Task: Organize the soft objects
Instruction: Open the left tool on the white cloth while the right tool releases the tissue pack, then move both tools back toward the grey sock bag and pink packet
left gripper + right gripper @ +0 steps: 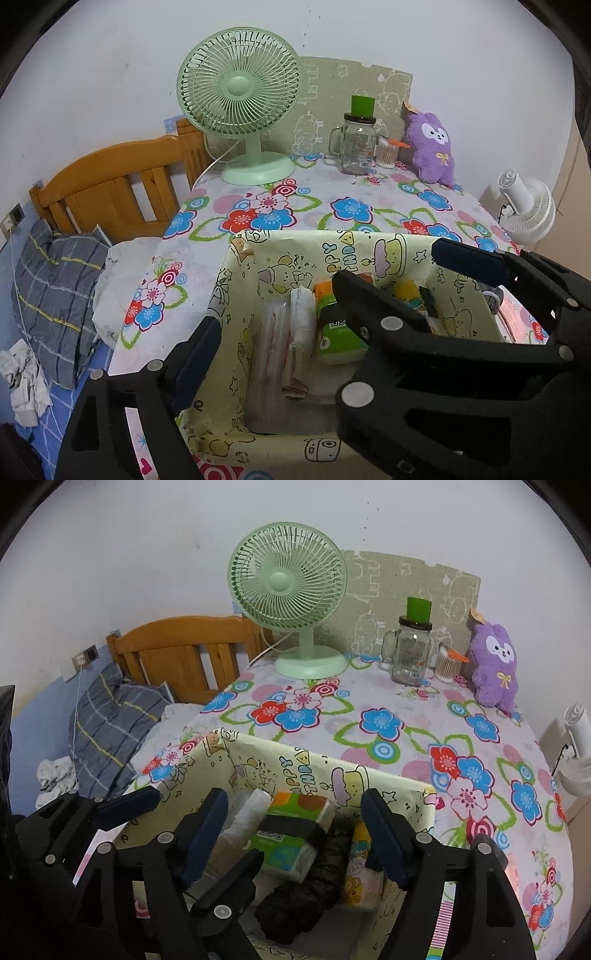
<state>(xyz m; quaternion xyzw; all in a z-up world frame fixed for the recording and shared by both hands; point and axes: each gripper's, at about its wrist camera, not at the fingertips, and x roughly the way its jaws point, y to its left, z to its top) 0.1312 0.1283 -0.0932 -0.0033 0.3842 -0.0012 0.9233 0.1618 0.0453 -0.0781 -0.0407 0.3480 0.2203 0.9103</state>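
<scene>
We hold 2 claws over a yellow cartoon-print box (325, 771) at the near edge of the bench (424, 709), which wears a flowered cloth. The left claw (325, 282) has its jaws apart with nothing pressed between them, and the right claw (295, 812) stands apart too, straddling the box's contents without clamping any of them. Inside the box lie the soft things: a green and orange tissue pack (295, 830), a white roll (253, 812) to its left, a black crinkled bundle (306, 893) nearer us, a small cartoon-print pack (360, 871) on the right, and a clear plastic sleeve (269, 354) on the left. In the left view, the right claw's arms cross in front of the box's right half. Far across the bench stand a green fan (288, 598), a glass jar (410, 653) with a green top, a cotton-swab pot (447, 668) and a purple plush (495, 664). A wooden headboard (177, 646) and grey checked pillow (110, 723) sit left.
</scene>
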